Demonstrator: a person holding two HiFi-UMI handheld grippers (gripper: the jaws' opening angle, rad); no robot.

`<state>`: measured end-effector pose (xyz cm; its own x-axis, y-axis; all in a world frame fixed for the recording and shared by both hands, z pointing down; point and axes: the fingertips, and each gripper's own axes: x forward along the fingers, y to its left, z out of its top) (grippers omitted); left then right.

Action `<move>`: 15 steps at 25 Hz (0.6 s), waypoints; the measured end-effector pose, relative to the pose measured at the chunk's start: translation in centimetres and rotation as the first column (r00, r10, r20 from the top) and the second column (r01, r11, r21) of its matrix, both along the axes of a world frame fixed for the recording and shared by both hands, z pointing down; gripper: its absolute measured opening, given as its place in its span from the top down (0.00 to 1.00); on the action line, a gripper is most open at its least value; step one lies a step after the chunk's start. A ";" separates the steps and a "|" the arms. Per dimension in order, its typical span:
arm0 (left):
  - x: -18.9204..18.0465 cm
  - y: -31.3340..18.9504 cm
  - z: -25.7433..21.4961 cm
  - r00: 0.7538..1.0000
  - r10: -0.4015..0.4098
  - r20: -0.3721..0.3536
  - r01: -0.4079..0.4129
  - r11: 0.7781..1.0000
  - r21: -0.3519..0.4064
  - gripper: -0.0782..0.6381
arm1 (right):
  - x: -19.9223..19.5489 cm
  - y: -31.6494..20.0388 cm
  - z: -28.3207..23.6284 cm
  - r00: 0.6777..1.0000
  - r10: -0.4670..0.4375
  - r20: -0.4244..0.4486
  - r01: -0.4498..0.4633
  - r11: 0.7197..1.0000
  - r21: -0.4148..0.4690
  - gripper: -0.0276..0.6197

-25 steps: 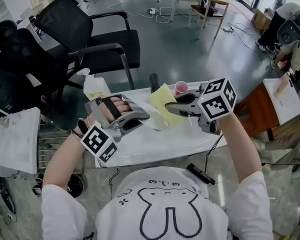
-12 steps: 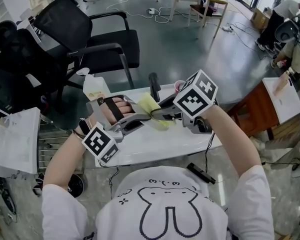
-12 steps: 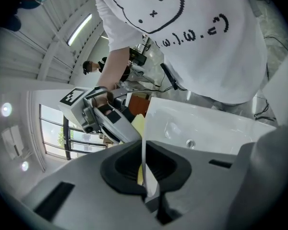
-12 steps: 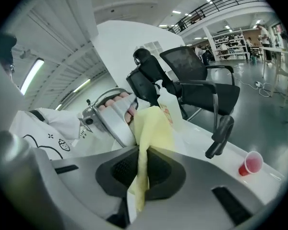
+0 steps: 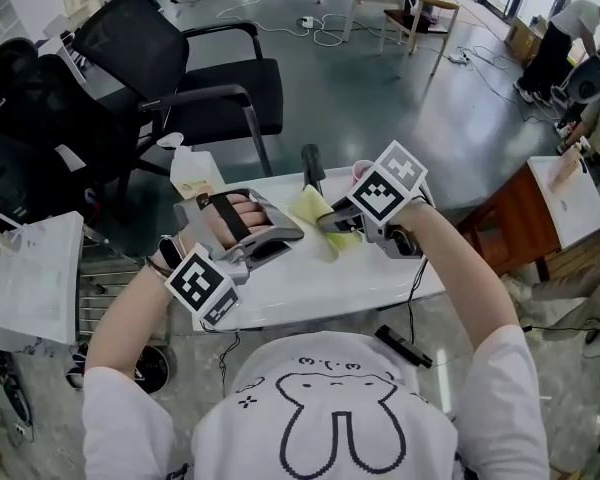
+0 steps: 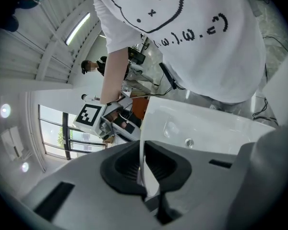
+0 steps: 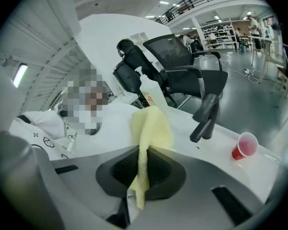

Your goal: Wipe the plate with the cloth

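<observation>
Gripping white plate (image 6: pixel 142 166) left, yellow cloth (image 7: pixel 151 123) right

Glossy grey-green floor (image 5: pixel 380 108), loose cables (image 5: pixel 325 30) trailing across it. Two black mesh chairs (image 5: pixel 215 83) stand at the far side of a white table (image 5: pixel 310 293), with a wooden chair (image 5: pixel 420 18) further back, a brown cabinet (image 5: pixel 510 223) at right and a white bag (image 5: pixel 35 278) at left. Tall dark-framed windows (image 6: pixel 53 133); strip lights (image 7: pixel 19 74) on a white ceiling; shelving (image 7: pixel 221 32) in the distance.
</observation>
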<state>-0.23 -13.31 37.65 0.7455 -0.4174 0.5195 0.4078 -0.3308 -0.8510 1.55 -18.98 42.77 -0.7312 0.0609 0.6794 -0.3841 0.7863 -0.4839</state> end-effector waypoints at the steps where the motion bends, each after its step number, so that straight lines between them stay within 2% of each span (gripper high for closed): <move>1: 0.0 0.1 0.0 1.000 0.003 0.000 -0.003 1.000 0.001 0.86 | 0.3 -0.3 0.5 1.000 0.017 -0.008 -0.017 1.000 -0.008 0.90; 5: 0.1 0.3 -0.5 1.000 0.006 -0.020 -0.006 1.000 0.000 0.86 | 1.3 -0.9 2.2 0.997 0.069 -0.043 -0.070 0.997 -0.027 0.90; 10: 0.0 0.6 -0.2 1.000 0.015 -0.017 -0.015 1.000 0.004 0.86 | 1.7 -1.0 2.1 0.996 0.082 -0.034 -0.083 0.996 -0.012 0.90; 12: 0.0 0.7 -0.2 1.000 0.017 -0.023 -0.017 1.000 0.005 0.86 | 1.8 -1.4 0.8 0.997 0.081 -0.012 -0.081 0.996 0.026 0.90; 15: 0.1 0.7 -0.3 0.999 0.026 -0.031 -0.026 1.000 0.004 0.86 | 0.6 -1.4 -3.1 0.996 0.026 0.082 -0.035 0.994 0.104 0.90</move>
